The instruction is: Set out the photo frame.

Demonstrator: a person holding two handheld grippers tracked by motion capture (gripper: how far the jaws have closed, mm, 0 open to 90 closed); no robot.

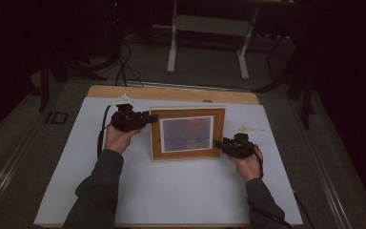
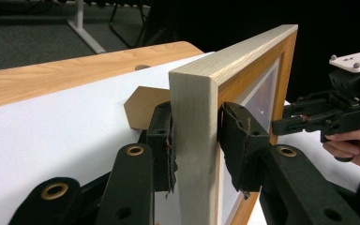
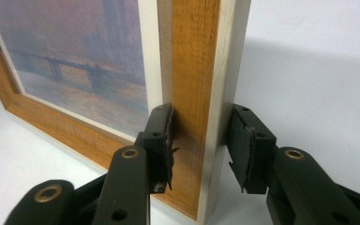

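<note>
The light-wood rectangular picture frame with a hazy blue-and-orange print (image 1: pixel 188 112) stands upright on the white sheet (image 1: pixel 171 191) covering the wooden table (image 1: pixel 171 93). The left gripper (image 1: pixel 152 117) straddles the frame's left upright. The rear pad lies against the back, while a thin gap shows between the front pad and the face, so the jaws stand slightly apart rather than clamped. The right gripper (image 1: pixel 218 144) brackets the frame's lower right corner. Its front pad touches the wood, but whether the rear pad presses cannot be told.

The likely risk is a topple. With 1 side loose, the frame rests on its narrow bottom edge and on the brown cardboard prop (image 2: pixel 138 110) behind it. If that prop is not spread fully, or a withdrawing jaw drags the upright, the frame could fall flat or twist about the right gripper.

The print faces the person. The frame's long axis runs level, from the left gripper to the right gripper.
</note>
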